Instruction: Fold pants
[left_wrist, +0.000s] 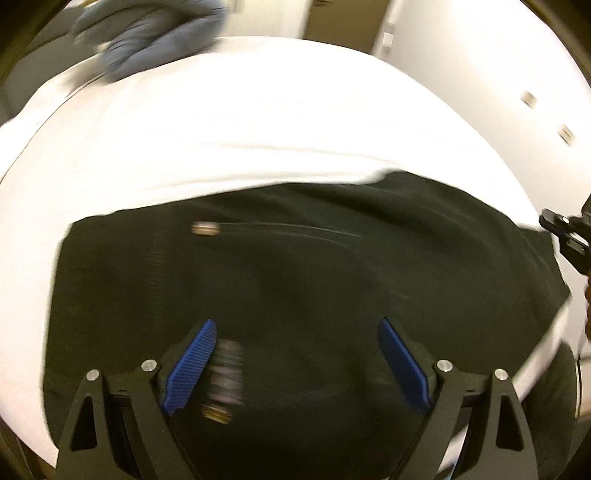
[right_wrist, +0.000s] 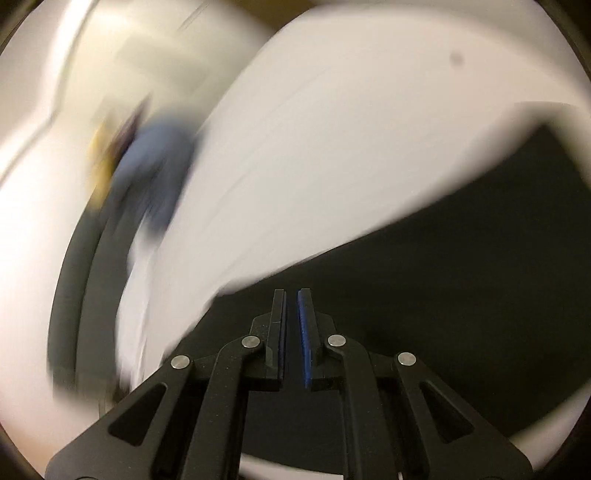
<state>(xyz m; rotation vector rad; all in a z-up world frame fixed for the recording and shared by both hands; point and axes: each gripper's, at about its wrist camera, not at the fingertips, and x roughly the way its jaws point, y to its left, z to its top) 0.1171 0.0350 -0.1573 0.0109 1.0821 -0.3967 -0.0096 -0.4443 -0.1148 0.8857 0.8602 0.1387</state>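
Observation:
Dark green-black pants (left_wrist: 295, 266) lie flat on a white table (left_wrist: 240, 129), folded into a broad block with a metal button (left_wrist: 205, 228) near the top and a label and rivet near my left finger. My left gripper (left_wrist: 297, 328) hovers over the near part of the pants, jaws wide open and empty, blue pads (left_wrist: 194, 365) showing. My right gripper (right_wrist: 292, 295) is shut with nothing visibly between the pads, above the edge of the pants (right_wrist: 443, 288); it also shows in the left wrist view (left_wrist: 565, 232) at the right edge. The right wrist view is motion-blurred.
A crumpled blue-grey garment (left_wrist: 147, 33) lies at the table's far left corner; it also shows in the right wrist view (right_wrist: 155, 177). White cabinet doors with small handles (left_wrist: 528, 99) stand behind the table. A dark chair edge (right_wrist: 74, 280) sits beside the table.

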